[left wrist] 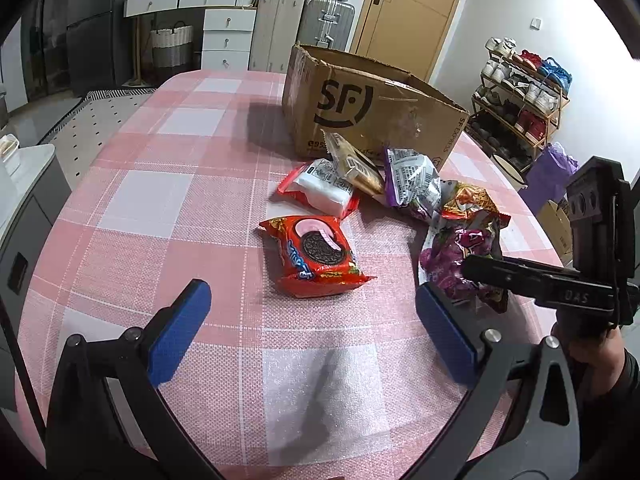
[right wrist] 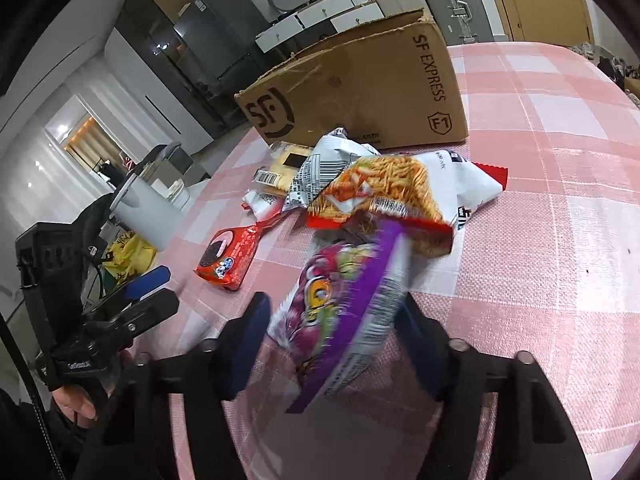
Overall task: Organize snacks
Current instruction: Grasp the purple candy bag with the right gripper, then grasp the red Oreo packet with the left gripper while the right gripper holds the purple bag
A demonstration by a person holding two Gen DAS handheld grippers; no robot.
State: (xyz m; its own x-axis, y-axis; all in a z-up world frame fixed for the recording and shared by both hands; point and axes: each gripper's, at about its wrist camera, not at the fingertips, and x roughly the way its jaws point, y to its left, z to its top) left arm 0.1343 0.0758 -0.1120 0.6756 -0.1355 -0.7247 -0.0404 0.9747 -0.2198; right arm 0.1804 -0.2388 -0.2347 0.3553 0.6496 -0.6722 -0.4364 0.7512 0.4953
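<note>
The right gripper (right wrist: 334, 344) is closing around the purple grape-print snack bag (right wrist: 340, 320), which is lying at the near end of the snack pile on the pink checked tablecloth (right wrist: 540, 240); its blue pads are flanking the bag on both sides, but motion blur is hiding whether they are pressing on it, so a firm hold cannot be confirmed. The left gripper (left wrist: 312, 336) is standing released, jaws wide apart and empty, hovering short of the red cookie pack (left wrist: 316, 256). To do this step well, the right jaws should be seating on the bag's body rather than on its crimped edge, and the squeeze should be staying light, since the contents are probably soft and the film is slippery. The orange noodle-snack bag (right wrist: 384, 196) is overlapping the purple bag's far end, so a slow lift should be keeping it from dragging along. The cardboard box (right wrist: 360, 92) behind the pile is the likely destination. The right wrist view is showing the pad placement and that overlap at close range. The left wrist view is showing instead the spacing of the whole pile, the red cookie pack lying clear and apart, and the right gripper (left wrist: 480, 276) entering from the side over the purple bag (left wrist: 456, 256).
</note>
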